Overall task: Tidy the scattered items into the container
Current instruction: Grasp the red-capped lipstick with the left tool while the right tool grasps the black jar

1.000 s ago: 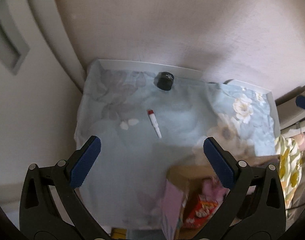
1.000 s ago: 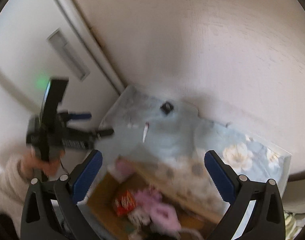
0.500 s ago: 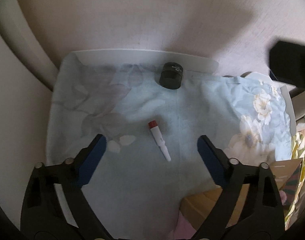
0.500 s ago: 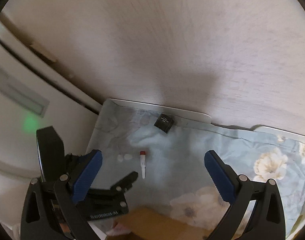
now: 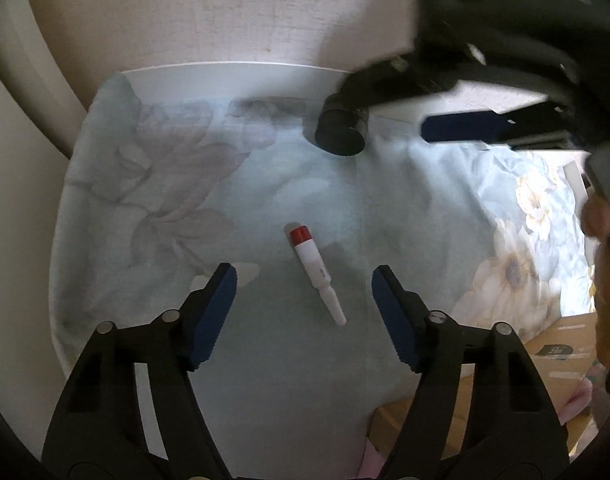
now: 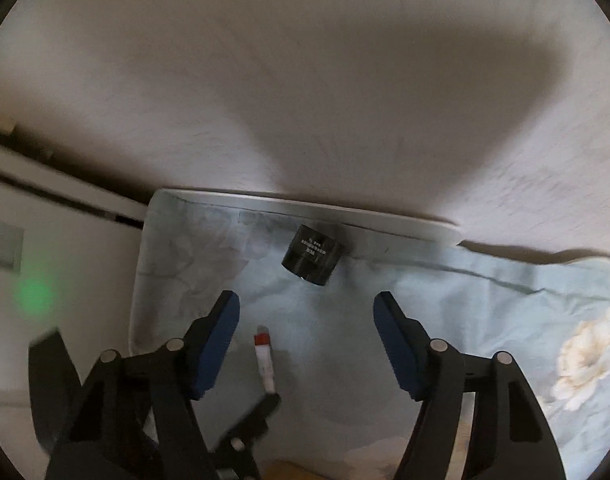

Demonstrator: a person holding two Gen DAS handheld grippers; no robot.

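A white tube with a red cap (image 5: 315, 276) lies on the floral cloth (image 5: 145, 200). My left gripper (image 5: 303, 280) hangs over it with the tube between its closing jaws, and the pads are clear of it. A black cylinder (image 6: 313, 256) lies on its side by the table's far edge. My right gripper (image 6: 307, 304) is just short of it, its jaws closing with nothing between them. In the left wrist view the right gripper's blue pad (image 5: 461, 128) shows beside the black cylinder (image 5: 341, 132). The cardboard box (image 5: 553, 352) sits at lower right.
Two small white pieces (image 5: 247, 270) lie by my left gripper's left finger. A wall rises right behind the white table edge (image 5: 225, 70). A person's hand (image 5: 601, 280) is at the right. A finger of the left gripper (image 6: 257, 416) shows near the tube (image 6: 265, 360).
Both grippers have come down toward the cloth and their jaws have narrowed. The right one swung from over the box to the black cylinder.
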